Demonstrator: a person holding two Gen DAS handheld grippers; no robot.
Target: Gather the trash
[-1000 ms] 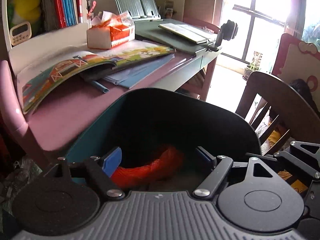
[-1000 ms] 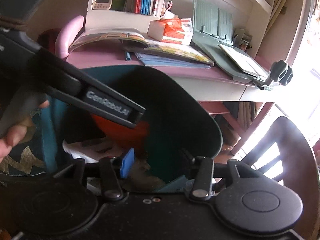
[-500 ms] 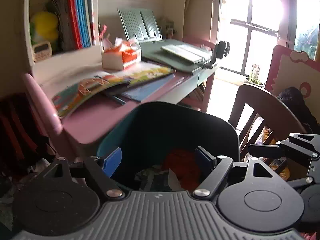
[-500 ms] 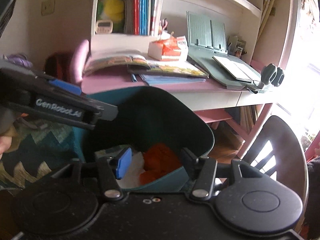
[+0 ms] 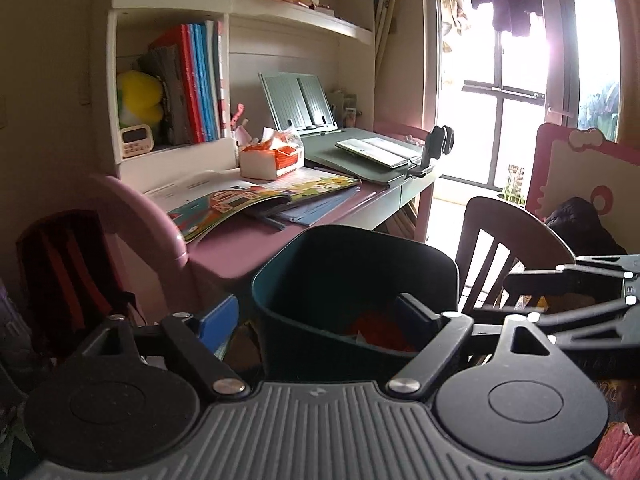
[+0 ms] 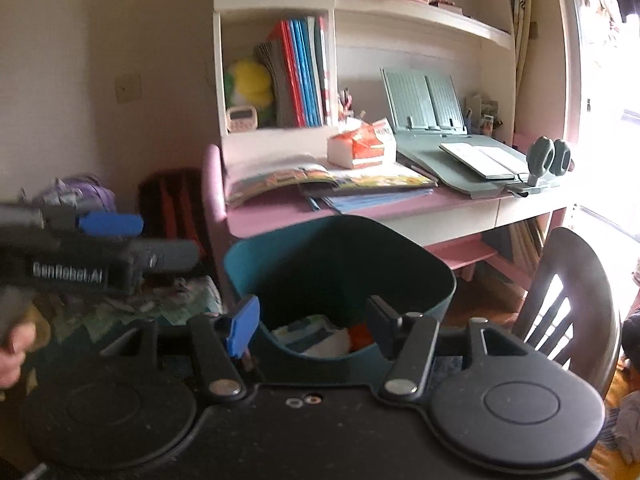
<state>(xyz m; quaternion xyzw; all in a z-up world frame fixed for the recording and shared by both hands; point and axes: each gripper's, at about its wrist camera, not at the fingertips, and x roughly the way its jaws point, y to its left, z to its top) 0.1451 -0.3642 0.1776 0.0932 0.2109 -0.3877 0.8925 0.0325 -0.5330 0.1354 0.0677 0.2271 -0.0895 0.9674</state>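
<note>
A dark teal trash bin [image 5: 356,276] stands on the floor before the pink desk; it also shows in the right wrist view [image 6: 340,264]. Orange trash [image 5: 376,330] lies inside it, with white and patterned scraps [image 6: 316,338] beside an orange piece [image 6: 360,334]. My left gripper [image 5: 316,316] is open and empty, above and in front of the bin's near rim. My right gripper [image 6: 310,320] is open and empty, also above the near rim. The left gripper shows at the left of the right wrist view [image 6: 108,240].
A pink desk [image 5: 240,240] holds open picture books [image 5: 256,196], a tissue pack [image 5: 272,158] and a grey book stand [image 5: 360,152]. A dark wooden chair [image 5: 512,236] stands right of the bin. A red-black backpack [image 5: 68,272] is at the left. Shelves with books rise behind.
Both grippers have pulled up and back from inside the bin. The orange trash that lay between the left fingers now lies in the bin.
</note>
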